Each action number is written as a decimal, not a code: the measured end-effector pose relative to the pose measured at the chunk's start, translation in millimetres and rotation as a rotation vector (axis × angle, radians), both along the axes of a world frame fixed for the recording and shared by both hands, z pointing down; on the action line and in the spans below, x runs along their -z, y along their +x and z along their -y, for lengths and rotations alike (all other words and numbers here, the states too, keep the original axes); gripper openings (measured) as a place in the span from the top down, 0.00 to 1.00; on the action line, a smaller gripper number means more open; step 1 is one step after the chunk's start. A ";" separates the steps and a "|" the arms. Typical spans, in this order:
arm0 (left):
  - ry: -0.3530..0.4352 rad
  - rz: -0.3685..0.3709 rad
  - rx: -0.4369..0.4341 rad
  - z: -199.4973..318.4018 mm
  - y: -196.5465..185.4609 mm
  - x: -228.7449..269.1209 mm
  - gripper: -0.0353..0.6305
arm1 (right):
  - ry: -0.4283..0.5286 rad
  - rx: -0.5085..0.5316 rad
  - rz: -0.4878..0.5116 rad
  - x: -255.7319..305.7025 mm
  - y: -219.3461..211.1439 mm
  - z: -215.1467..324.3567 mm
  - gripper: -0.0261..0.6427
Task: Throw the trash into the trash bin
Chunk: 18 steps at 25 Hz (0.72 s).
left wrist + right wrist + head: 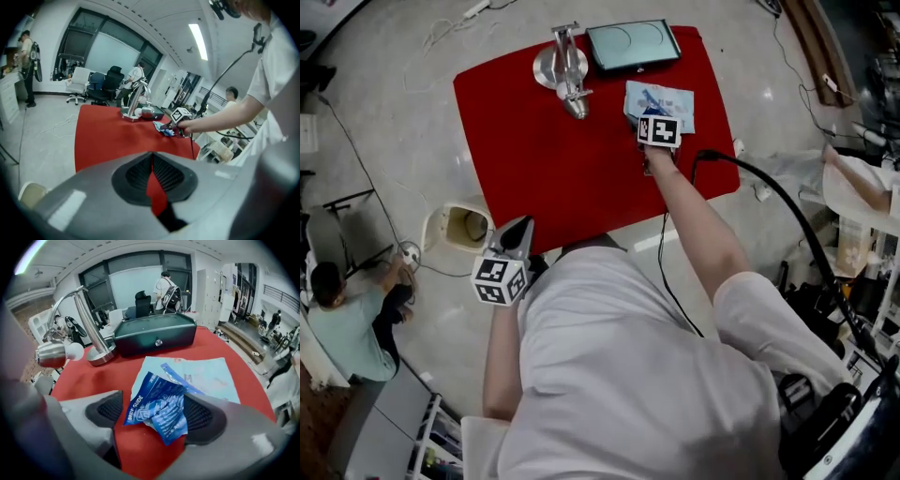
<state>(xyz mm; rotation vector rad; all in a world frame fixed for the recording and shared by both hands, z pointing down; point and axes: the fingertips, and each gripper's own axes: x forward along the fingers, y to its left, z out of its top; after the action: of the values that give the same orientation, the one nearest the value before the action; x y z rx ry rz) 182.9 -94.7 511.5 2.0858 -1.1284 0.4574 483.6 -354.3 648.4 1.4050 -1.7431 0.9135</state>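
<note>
A crumpled blue wrapper (159, 409) lies on the red table (553, 169), partly on a pale blue sheet (208, 376). My right gripper (154, 418) points down over it with its jaws wide open. The wrapper sits between the pads, which do not press on it. From the head view the wrapper (651, 99) shows just beyond the right gripper (654, 118). My left gripper (519, 232) hovers at the table's near left edge, shut and empty; in its own view the left gripper (151, 159) has its tips together. A cream trash bin (465, 226) stands on the floor just left of it.
A metal desk lamp (565, 67) and a dark flat box (633, 44) stand at the table's far side. A black cable (787, 211) runs along my right arm. A person (347, 314) crouches on the floor at the left, and shelves and gear crowd the right.
</note>
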 end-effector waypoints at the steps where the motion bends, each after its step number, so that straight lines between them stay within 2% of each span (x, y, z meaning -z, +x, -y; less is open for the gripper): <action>1: -0.002 0.001 0.007 -0.8 -2.8 -0.2 0.94 | -0.018 -0.009 0.002 -2.7 -0.5 -1.4 0.40; 2: -0.003 0.001 0.014 -2.1 -5.5 -0.2 0.94 | -0.024 -0.010 -0.007 -3.1 -0.7 -3.3 0.49; 4: -0.007 0.000 0.026 -4.4 -9.3 -1.0 0.94 | -0.012 0.004 -0.044 0.3 1.3 -7.2 0.59; 6: -0.008 -0.004 0.031 -4.4 -11.0 -2.5 0.94 | 0.018 0.009 -0.063 6.4 4.4 -8.2 0.96; 11: -0.003 -0.010 0.019 -1.0 -6.6 -5.3 0.94 | 0.054 0.078 -0.068 12.8 2.4 -12.7 0.96; 18: 0.011 -0.004 0.008 1.0 -7.5 -2.9 0.94 | 0.087 0.108 -0.065 20.2 2.6 -18.4 0.96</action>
<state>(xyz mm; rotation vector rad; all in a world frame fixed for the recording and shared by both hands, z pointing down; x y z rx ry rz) 175.4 -95.7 514.5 2.0898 -1.1388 0.4434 486.1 -335.8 628.1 1.3658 -1.8096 0.7338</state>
